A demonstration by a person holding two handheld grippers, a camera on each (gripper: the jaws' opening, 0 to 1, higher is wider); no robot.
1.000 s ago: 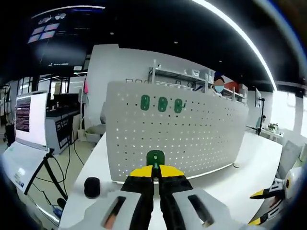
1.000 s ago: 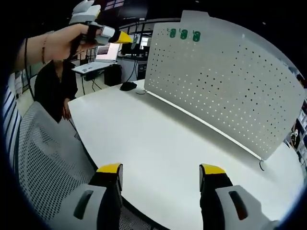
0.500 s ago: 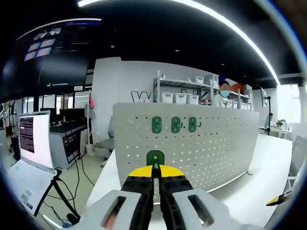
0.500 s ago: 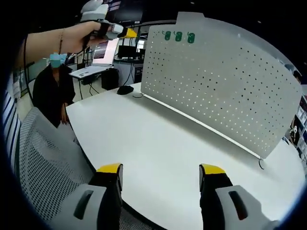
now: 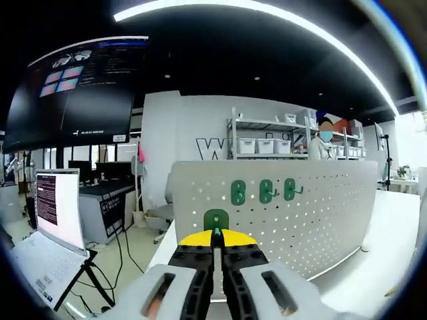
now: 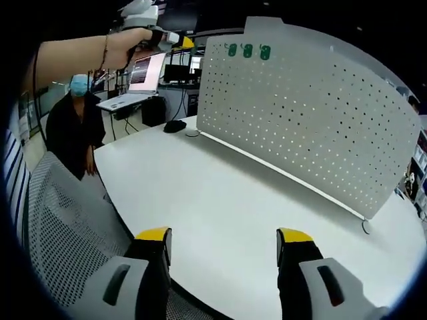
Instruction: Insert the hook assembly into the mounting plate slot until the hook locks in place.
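Holding the green hook assembly between its closed yellow-tipped jaws, our left gripper carries it up in the air, in front of the upper part of the perforated mounting plate. Three green hooks already sit in a row near the top edge of the plate, and our hook is a little lower and to the left of them, not touching the plate as far as we can judge. In the right gripper view, the right gripper is spread wide and grasps nothing; it waits low above the white table, and the left gripper shows high up in a person's hand.

We think the main risk is in the alignment. The hook is small and hides the holes behind it, so its tabs may meet the sheet between two holes and slip. If we push while it is tilted, it can twist in the jaws or sit without locking. The plate stands free on the table, so a strong push could also move it.
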